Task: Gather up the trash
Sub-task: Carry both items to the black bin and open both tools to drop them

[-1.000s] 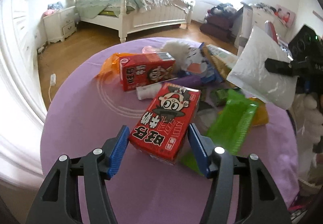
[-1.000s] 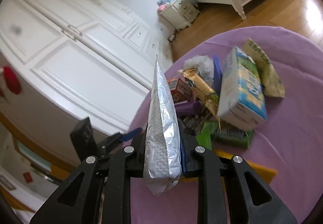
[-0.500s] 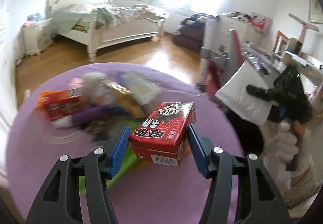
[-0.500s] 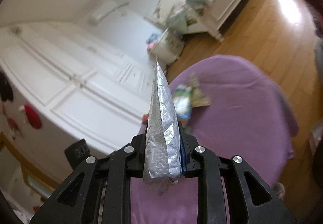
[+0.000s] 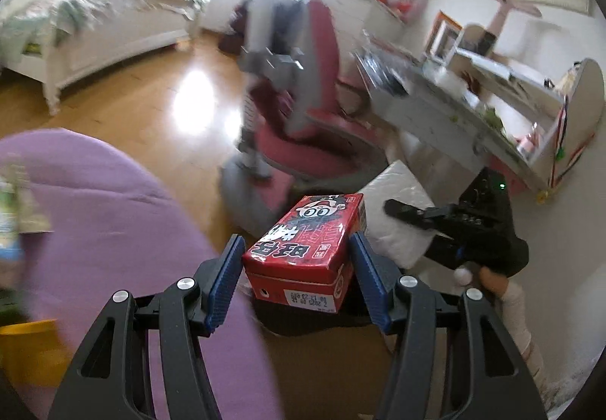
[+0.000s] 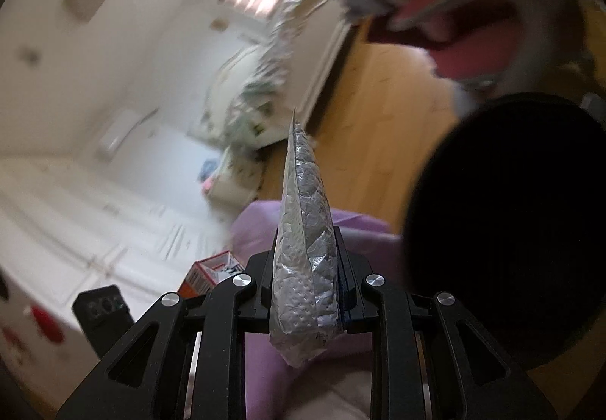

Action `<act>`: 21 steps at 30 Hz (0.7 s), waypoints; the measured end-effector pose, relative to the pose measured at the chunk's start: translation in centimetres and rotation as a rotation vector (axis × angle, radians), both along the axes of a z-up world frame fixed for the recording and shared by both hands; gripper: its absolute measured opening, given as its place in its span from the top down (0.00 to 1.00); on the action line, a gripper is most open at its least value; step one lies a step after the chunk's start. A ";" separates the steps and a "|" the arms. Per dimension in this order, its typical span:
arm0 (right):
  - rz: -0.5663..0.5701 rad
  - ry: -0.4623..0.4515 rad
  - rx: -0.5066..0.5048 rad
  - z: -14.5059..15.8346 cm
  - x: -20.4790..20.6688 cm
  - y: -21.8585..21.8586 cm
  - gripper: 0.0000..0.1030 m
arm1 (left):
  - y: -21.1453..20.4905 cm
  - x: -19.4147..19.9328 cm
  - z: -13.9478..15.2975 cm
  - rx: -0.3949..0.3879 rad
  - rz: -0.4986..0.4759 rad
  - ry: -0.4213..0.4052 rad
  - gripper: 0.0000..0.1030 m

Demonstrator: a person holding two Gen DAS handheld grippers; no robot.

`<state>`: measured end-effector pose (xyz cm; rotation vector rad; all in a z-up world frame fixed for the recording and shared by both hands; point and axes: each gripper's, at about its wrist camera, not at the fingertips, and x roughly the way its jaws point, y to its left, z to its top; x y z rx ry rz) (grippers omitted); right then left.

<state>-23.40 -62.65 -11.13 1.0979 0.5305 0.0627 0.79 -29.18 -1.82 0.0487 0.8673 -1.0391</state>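
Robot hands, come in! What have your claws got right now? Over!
Left claw shut on red carton. Right claw shut on silver bag. Both off the purple table. Big black round thing close ahead, right view.

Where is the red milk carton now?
In the left wrist view, the red carton sits between the left gripper's blue pads, past the purple table's edge.

Motion blur smears the bed (image 5: 94, 18) and chair (image 5: 303, 86); perhaps a bin, the dark round shape (image 6: 511, 230) stays unreadable.
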 end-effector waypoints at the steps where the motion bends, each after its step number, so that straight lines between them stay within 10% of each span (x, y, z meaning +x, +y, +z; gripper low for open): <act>1: -0.016 0.016 0.007 -0.9 -0.4 -0.7 0.78 | -1.0 -0.3 -0.8 0.010 -0.015 0.017 0.45; 16: -0.108 0.162 0.078 -8.8 -1.9 -2.3 0.78 | -11.3 -1.7 -7.0 0.196 -0.108 0.046 0.44; 21: -0.127 0.212 0.059 -8.3 -0.9 -2.7 0.54 | -12.3 -2.4 -7.7 0.281 -0.121 -0.025 0.43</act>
